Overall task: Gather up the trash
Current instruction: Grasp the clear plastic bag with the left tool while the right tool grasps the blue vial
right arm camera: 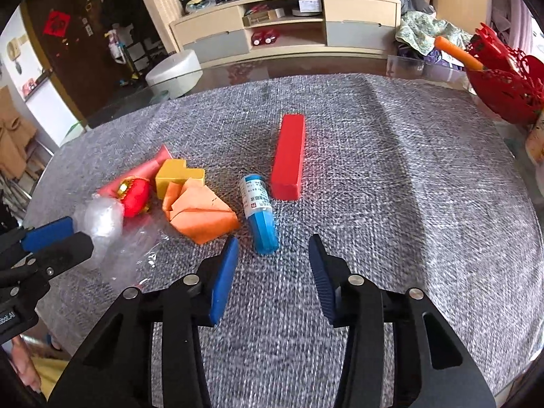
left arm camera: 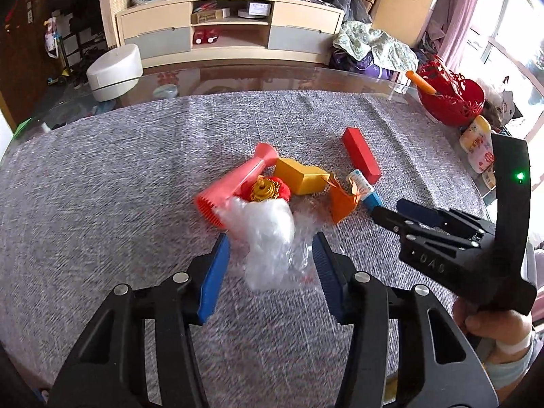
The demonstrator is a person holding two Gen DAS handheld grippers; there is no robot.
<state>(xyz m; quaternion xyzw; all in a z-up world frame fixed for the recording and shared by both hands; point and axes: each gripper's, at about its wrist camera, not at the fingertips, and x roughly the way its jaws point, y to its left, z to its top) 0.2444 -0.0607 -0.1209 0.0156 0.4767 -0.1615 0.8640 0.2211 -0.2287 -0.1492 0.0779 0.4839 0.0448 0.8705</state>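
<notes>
Left claw (left arm camera: 268, 248) gapes wide astride the crumpled plastic wrap (left arm camera: 268, 238), lying left of the orange paper (right arm camera: 200, 214): light, soft, slippery; pinch its bunched middle. Right claw (right arm camera: 273, 248), wide, fronts the blue tube (right arm camera: 260, 216).

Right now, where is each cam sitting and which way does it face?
Left wrist: on the left gripper, looking forward and down at the clear plastic wrap between its open fingers; the right gripper and the hand holding it show at right.
Right wrist: on the right gripper, looking forward and down at the blue tube, open fingers either side; the left gripper's tip enters at left.
Shared: grey cloth, red block, orange paper, yellow block.
</notes>
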